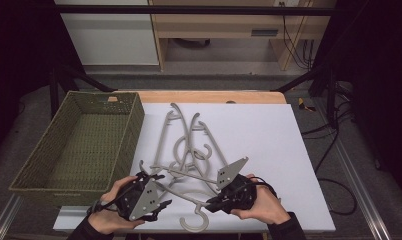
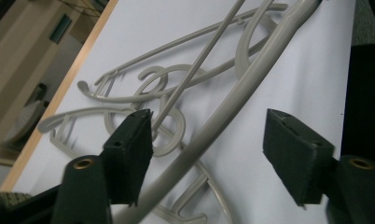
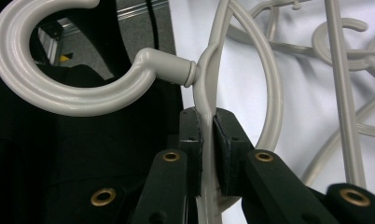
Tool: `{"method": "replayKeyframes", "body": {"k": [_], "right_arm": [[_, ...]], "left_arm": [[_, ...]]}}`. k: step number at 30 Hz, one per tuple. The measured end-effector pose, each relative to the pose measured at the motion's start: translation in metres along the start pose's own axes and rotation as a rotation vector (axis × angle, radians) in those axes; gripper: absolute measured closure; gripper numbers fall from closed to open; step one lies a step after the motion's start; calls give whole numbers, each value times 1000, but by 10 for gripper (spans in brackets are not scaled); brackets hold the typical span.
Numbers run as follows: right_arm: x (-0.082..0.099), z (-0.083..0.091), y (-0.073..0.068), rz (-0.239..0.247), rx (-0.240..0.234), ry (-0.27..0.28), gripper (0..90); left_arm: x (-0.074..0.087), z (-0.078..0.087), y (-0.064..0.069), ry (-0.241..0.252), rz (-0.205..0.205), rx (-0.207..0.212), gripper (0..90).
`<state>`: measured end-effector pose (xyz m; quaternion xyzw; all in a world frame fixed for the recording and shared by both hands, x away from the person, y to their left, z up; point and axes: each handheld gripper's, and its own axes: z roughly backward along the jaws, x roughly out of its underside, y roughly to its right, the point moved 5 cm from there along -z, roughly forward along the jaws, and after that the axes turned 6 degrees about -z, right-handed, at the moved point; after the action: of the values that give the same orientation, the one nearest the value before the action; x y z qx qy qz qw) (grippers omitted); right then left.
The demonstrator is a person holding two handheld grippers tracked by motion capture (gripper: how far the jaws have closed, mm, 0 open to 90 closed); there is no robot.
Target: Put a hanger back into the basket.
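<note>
Far left, the woven basket (image 1: 79, 145) sat open-topped beside the white surface (image 1: 269, 150) — prob. the drop spot for the hangers, though that's a guess. Next over, your left tongs (image 1: 156, 207) were spread wide, not gripping: in the left gripper view the near hanger (image 2: 232, 107) had its arm running diagonally between the jaws, brushing or v. close to the left pad (image 2: 129, 154), well clear of the right one. No squeeze yet. Looked like you were lining up a second hold on that arm so the hanger wouldn't swing when lifted. Middle of the surface, the hanger pile (image 1: 189, 145) lay tangled, hooks & arms crossing, w/ the near hanger overlapping its front edge. Then your right tongs (image 1: 214, 204) — clenched hard on the near hanger's neck, just below the hook (image 3: 59, 70); pads pinched the plastic from both sides. Gripping there gave control of the whole frame. Hook pointed toward you, off the front edge.
</note>
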<state>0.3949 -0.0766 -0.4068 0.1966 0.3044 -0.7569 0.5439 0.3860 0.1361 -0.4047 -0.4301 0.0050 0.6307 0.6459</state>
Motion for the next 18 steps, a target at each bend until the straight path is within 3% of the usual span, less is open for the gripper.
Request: {"method": "replayKeyframes", "body": {"k": [5, 7, 8, 18], "right_arm": [[0, -2, -2, 9, -22, -11, 823], [0, -3, -2, 4, -24, -14, 823], [0, -3, -2, 5, -20, -16, 823], [0, -4, -5, 10, -61, -20, 823]], "left_arm": [[-5, -5, 8, -24, -125, -17, 539], [-8, -10, 14, 16, -99, -21, 584], [-6, -7, 12, -40, -172, -15, 616], [-4, -15, 18, -60, -226, -9, 700]]}}
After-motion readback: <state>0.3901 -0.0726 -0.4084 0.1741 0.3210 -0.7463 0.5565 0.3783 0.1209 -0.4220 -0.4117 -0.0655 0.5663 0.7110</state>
